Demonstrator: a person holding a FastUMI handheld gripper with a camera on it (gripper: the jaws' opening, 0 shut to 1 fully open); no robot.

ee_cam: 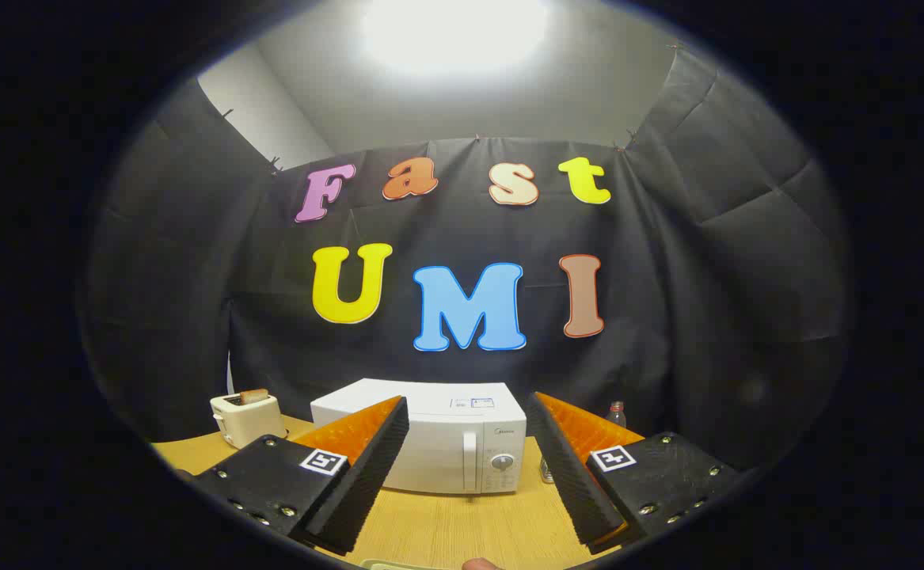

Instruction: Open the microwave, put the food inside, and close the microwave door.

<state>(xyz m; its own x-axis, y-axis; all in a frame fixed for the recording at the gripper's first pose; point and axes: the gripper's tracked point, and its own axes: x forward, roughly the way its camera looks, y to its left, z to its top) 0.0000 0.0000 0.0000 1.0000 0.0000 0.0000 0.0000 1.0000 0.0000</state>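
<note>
On the left side of the wooden table, beyond the left finger, a cream toaster stands with a slice of bread protruding from its slot. At centre, the white microwave sits against the black cloth wall with its door closed and its handle and control dial on the right side. The hand-held gripper is spread wide and holds nothing; the microwave is framed between its fingers, well ahead of them. Right of the microwave, behind the right finger, stands a small bottle.
</note>
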